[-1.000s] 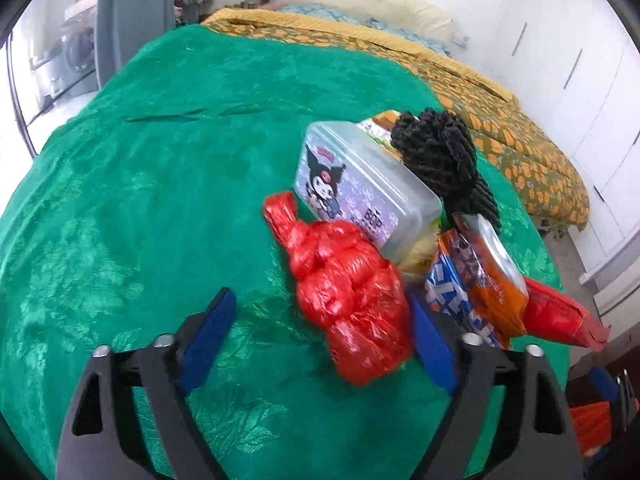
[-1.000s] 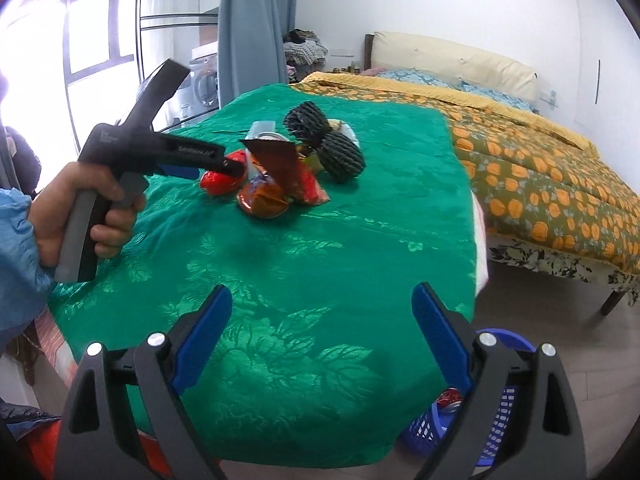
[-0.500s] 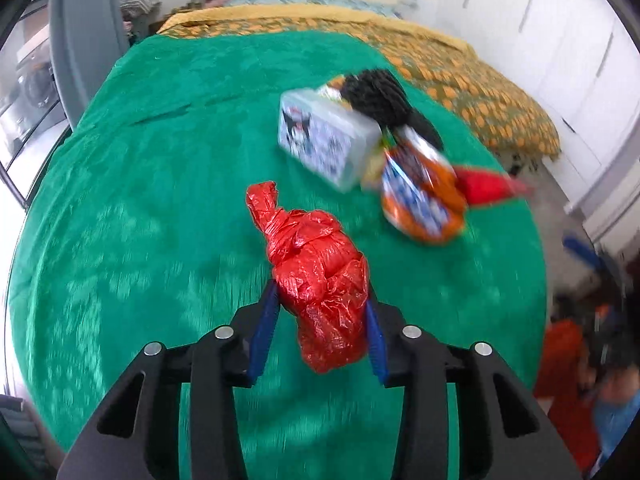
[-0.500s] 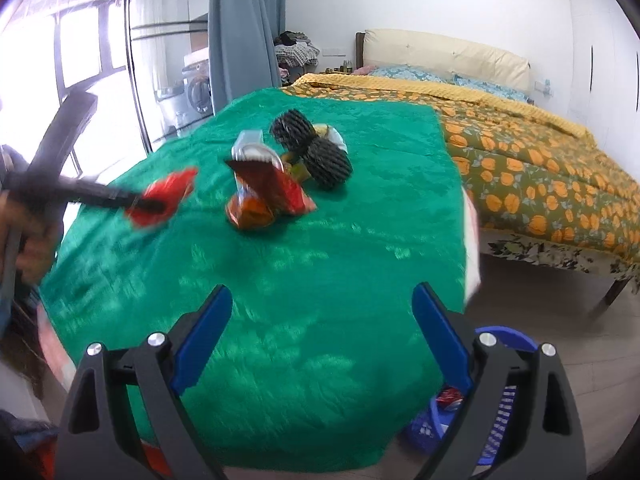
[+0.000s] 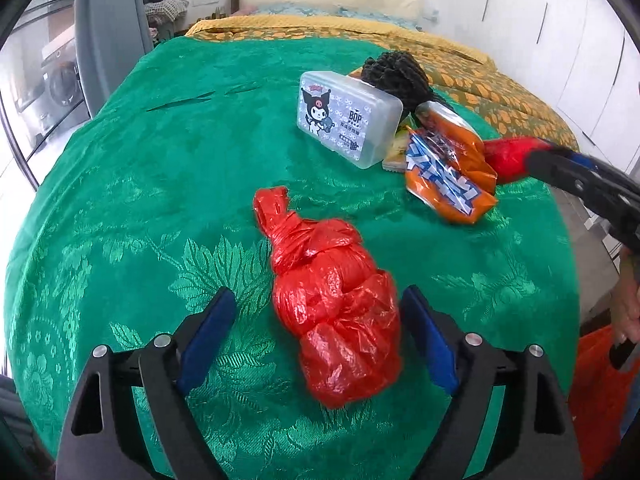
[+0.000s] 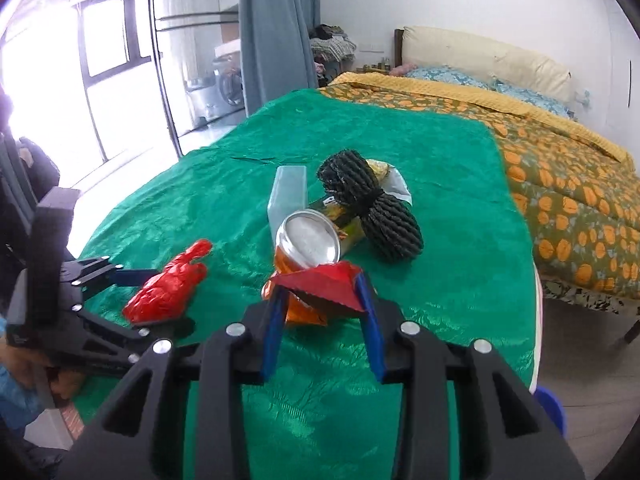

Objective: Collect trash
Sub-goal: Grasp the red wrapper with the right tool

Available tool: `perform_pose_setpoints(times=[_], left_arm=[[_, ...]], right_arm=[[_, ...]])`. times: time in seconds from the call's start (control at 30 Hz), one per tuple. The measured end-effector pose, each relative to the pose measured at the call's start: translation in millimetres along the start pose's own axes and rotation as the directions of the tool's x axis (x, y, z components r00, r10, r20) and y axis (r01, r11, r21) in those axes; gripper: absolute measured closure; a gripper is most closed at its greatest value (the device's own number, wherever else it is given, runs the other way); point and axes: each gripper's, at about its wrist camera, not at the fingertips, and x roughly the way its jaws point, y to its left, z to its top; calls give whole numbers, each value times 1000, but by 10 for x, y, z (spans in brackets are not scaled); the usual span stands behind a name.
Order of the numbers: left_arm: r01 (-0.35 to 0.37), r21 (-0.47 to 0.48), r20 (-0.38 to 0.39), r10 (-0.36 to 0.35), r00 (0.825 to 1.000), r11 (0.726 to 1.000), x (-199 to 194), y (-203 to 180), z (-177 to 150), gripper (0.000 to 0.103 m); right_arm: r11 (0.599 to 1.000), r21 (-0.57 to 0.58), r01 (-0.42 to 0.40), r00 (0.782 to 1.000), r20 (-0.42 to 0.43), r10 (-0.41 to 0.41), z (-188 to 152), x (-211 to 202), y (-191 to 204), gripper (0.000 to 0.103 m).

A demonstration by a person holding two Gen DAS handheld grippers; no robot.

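So left gripper (image 5: 316,336) just let go, opening round red bag (image 5: 332,300); right gripper (image 6: 320,308) closing on red wrapper (image 6: 326,286), prob trash next.

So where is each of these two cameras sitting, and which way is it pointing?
Left wrist: on the left gripper, looking down its opening fingers at the red plastic bag lying loose between them on the green tablecloth; the person's hand shows at right.
Right wrist: on the right gripper, jaws closing on a red wrapper.
Shared: bag, wrapper, black foam nets, each other's gripper.
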Motion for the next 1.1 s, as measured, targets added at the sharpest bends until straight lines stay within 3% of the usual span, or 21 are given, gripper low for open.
perform_pose_setpoints(times=[0.13, 0.27, 0.37, 0.4, 0.43, 0.47, 0.63, 0.73, 0.8, 0.9, 0.97, 1.03, 1.07, 1.1], left_arm=[[21, -12, 9, -20, 1000, 1000, -14, 12, -3, 16], [26, -14, 9, -26, 1000, 1000, -16, 4, 1, 15], [29, -12, 6, -29, 1000, 1000, -11, -5, 8, 13], [30, -11, 5, -30, 1000, 1000, -10, -7, 8, 13], [30, -8, 4, -30, 1000, 1000, -9, -12, 8, 12], [29, -6, 3, -29, 1000, 1000, -9, -22, 3, 12], [23, 1, -2, -23, 1000, 1000, -6, -61, -6, 11], [41, 1, -13, -41, 999, 999, -19, -64, 10, 11], [80, -17, -23, -80, 997, 997, -49, -40, 38, 11], [131, -34, -11, -131, 991, 991, -149, -18, 128, 11], [117, -14, -15, -117, 993, 993, -174, -45, 201, 11], [101, 2, -35, -101, 994, 995, -139, -72, 245, 11], [92, 14, -46, -91, 995, 996, -109, -90, 259, 11], [82, 24, -52, -81, 995, 996, -91, -99, 259, 15]], right_arm=[[998, -62, -16, 999, -34, 13, -303, -194, -9, 69], [991, -132, 11, 994, -107, -25, -732, -301, -28, 69], [992, -124, 12, 988, -150, -30, -897, -324, -83, 68], [994, -108, 5, 988, -156, -21, -918, -346, -108, 63], [996, -94, -3, 987, -159, -12, -926, -365, -125, 42], [997, -71, -14, 988, -156, 3, -934, -399, -149, 27], [997, 64, -38, 992, -115, 45, -811, -547, -297, 25], [973, 217, -81, 991, -87, 102, -509, -564, -464, 25], [956, 271, -114, 981, -123, 152, -290, -461, -497, 26], [958, 263, -116, 961, -215, 175, 7, -145, -447, 35], [969, 228, -95, 944, -289, 160, 114, 110, -377, 51], [973, 209, -95, 911, -375, 170, 91, 372, -318, 68], [981, 178, -76, 906, -400, 143, 66, 433, -283, 82], [986, 154, -63, 903, -411, 122, 28, 439, -282, 86]])
